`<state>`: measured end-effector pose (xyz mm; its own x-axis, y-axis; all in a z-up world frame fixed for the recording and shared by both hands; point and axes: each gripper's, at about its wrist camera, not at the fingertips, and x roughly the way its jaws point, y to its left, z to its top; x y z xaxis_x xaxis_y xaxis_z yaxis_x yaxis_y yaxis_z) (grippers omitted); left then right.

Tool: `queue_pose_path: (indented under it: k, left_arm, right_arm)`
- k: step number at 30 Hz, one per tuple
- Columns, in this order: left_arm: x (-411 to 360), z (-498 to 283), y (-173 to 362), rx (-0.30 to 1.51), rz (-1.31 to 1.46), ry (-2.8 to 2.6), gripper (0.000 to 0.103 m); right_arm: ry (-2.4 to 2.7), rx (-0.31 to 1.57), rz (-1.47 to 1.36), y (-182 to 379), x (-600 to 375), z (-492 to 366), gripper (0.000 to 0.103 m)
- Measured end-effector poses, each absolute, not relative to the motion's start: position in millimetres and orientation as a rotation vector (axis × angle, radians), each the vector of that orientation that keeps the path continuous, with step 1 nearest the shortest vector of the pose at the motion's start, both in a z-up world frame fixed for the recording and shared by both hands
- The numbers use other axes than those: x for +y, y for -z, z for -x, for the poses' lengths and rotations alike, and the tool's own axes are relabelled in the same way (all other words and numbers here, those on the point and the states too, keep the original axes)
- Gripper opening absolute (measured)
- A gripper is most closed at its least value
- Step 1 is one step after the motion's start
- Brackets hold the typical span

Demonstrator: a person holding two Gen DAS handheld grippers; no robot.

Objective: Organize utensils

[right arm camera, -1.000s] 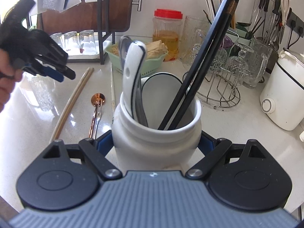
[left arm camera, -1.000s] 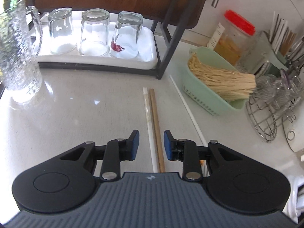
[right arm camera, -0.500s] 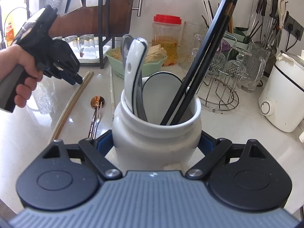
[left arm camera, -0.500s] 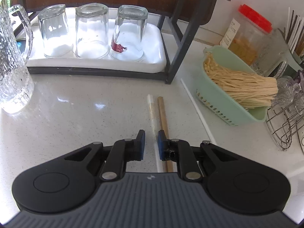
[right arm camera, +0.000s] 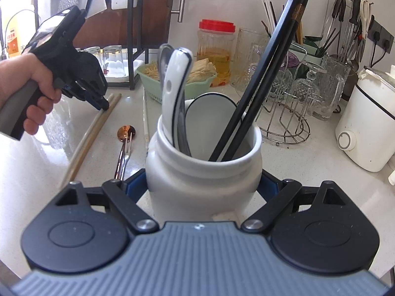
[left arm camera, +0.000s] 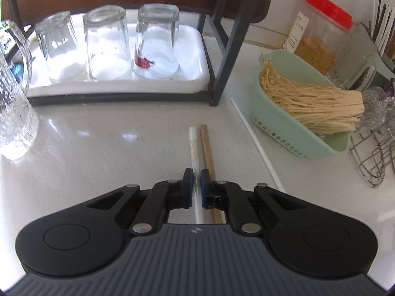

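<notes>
The white chopstick [left arm camera: 193, 145] lay flat on the counter [left arm camera: 103, 153], touching a wooden chopstick [left arm camera: 207, 145] alongside it, and it ran back between the jaws of my left gripper [left arm camera: 195, 189]. Those jaws were closing, nearly together, with the white stick in the narrow gap and the wooden one just outside the right pad; I could not tell whether the pads already pressed it. I judged this the pick-up step. My right gripper [right arm camera: 201, 185] was clamped around the white utensil jar [right arm camera: 205, 180], which held spoons [right arm camera: 176, 93] and black chopsticks [right arm camera: 261, 83] and stood on the counter. Next, I reckoned, the left needed a firm pinch, a clean lift without dragging the wooden stick, then a tilt to drop it into the jar. A copper spoon [right arm camera: 124, 138] and a thin white stick [left arm camera: 254, 140] also waited on the counter.
</notes>
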<state>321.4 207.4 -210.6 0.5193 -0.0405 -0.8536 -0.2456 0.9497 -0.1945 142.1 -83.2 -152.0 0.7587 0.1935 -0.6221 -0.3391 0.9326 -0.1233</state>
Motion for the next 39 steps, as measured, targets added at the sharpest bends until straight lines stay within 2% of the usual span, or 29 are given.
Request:
queue_pose_path:
  k: [16, 39]
  left_arm:
    - [195.6, -229.7, 205.3, 1.137, 0.373, -0.030, 0.006]
    - [168.6, -141.1, 203.7, 1.162, 0.449, -0.143, 0.007]
  right_arm:
    - [-0.277, 0.649, 0.240, 152.5, -80.2, -142.2, 0.093]
    - [-0.365, 0.660, 0.278, 151.0, -83.2, -146.1, 0.093]
